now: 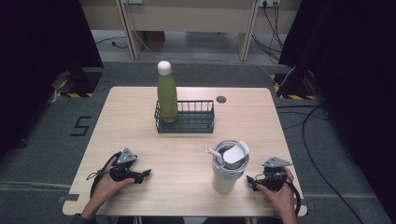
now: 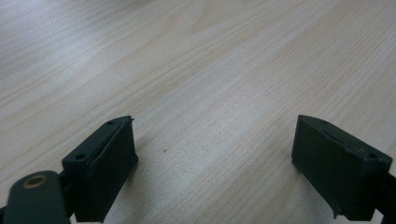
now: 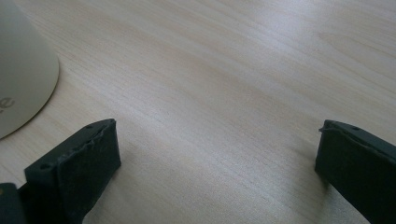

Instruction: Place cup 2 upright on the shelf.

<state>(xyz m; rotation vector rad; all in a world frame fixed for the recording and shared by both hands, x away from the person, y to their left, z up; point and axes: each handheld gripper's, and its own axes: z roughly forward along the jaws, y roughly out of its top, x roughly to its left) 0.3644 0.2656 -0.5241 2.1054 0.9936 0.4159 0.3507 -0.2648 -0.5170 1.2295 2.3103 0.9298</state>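
I rest both grippers on the table: left gripper (image 1: 145, 173) and right gripper (image 1: 251, 179) gape wide, holding nothing, the tumbler (image 1: 227, 167) just beside the right for a ready grasp.

Tumbler (image 1: 227, 170) beside right hand-held gripper (image 1: 252, 182) — obstacle

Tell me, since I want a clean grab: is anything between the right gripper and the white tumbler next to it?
Nothing visible. The right gripper rests on the table just right of the white tumbler, jaws wide open, with bare wood between them. The wire basket and its green bottle stand farther back.
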